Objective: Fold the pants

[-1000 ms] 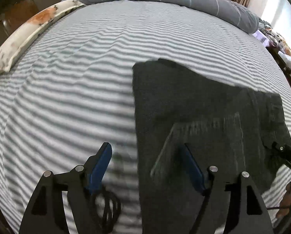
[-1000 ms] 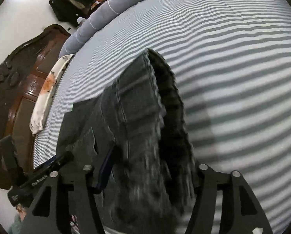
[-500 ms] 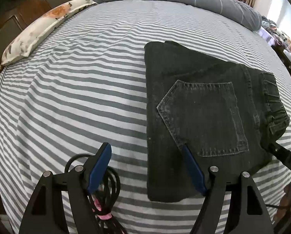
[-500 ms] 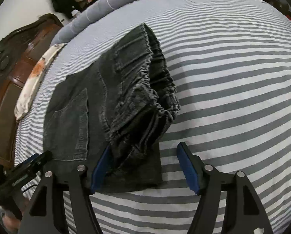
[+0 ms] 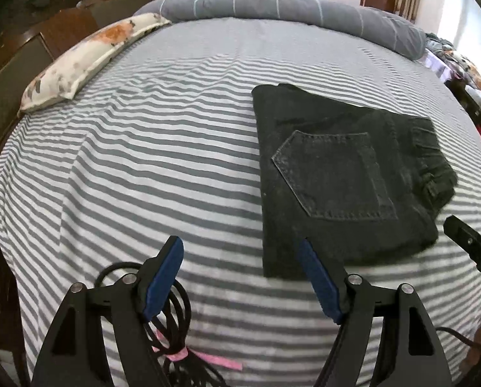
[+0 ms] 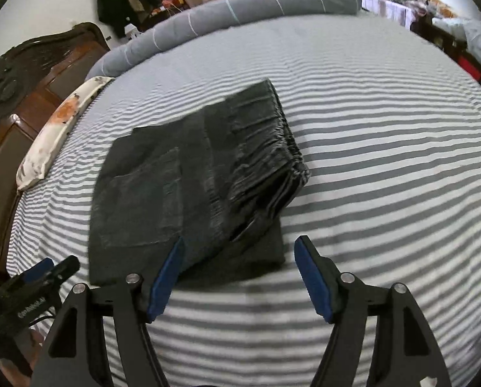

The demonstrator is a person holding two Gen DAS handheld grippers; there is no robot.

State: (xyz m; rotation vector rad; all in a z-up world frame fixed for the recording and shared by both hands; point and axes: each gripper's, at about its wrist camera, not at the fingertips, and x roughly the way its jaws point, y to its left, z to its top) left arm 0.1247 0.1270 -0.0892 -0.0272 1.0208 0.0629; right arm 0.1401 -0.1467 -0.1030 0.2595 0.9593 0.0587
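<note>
The pants, dark grey denim, lie folded into a compact rectangle on the bed, which is covered by a grey-and-white striped sheet. A back pocket faces up on the top layer, and the gathered waistband forms the thick, ruffled side of the stack toward the right gripper. The left gripper hangs above the sheet just in front of the near edge of the pants, its blue-padded jaws spread wide with nothing between them; its jaws have just been opening a little further. The right gripper is likewise held over the sheet at the near corner of the pants, jaws wide apart and empty, and they too have just been opening, with no cloth between the pads. A coil of black cable tied with a pink strip hangs under the left gripper. A flowered pillow lies along the left edge of the bed beside a dark wooden headboard, and a rolled grey blanket runs across the far side.
</note>
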